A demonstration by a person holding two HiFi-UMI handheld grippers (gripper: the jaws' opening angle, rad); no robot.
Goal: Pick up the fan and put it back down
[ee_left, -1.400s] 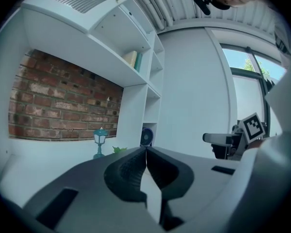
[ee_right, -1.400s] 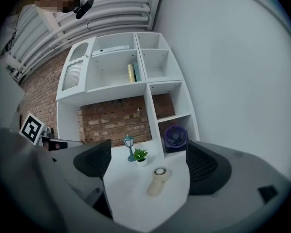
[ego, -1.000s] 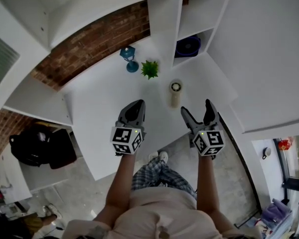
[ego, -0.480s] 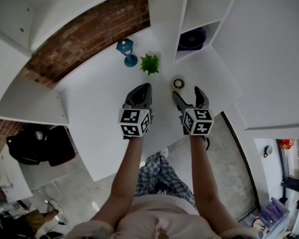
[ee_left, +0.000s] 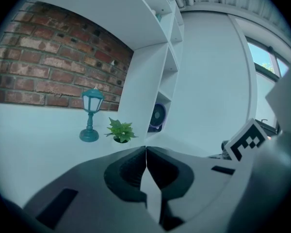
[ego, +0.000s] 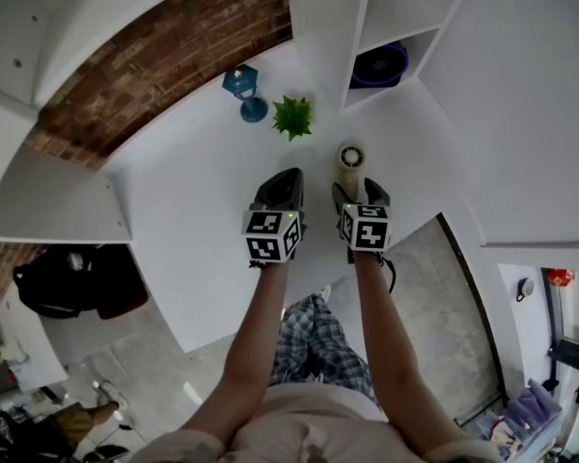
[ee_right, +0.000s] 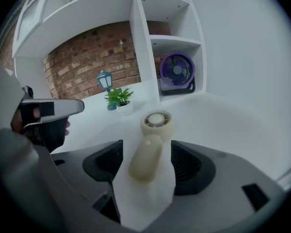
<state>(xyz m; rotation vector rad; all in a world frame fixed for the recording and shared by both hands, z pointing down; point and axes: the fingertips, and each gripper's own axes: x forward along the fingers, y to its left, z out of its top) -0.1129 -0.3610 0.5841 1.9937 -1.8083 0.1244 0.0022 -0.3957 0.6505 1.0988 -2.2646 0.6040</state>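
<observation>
A cream hand-held fan (ee_right: 148,149) lies on the white desk (ego: 193,210), round head pointing away from me; the head view shows that head (ego: 349,156) just past the right jaws. My right gripper (ee_right: 146,148) straddles the handle and its jaws are closing. A strip of desk still shows on each side of the handle, so the pads do not touch it. In the head view the right gripper (ego: 360,193) is low over the desk. My left gripper (ego: 283,179) hovers beside it to the left, its jaws shut (ee_left: 145,152) on nothing.
A purple desk fan (ee_right: 176,71) stands in the lowest shelf cubby (ego: 379,66) at the back right. A small green plant (ego: 292,117) and a blue lantern lamp (ego: 243,89) stand by the brick wall. The desk's front edge (ego: 299,283) runs beneath my wrists.
Both grippers have come down and forward toward the desk. The right one has moved over the cream fan's handle and its jaws have narrowed.
</observation>
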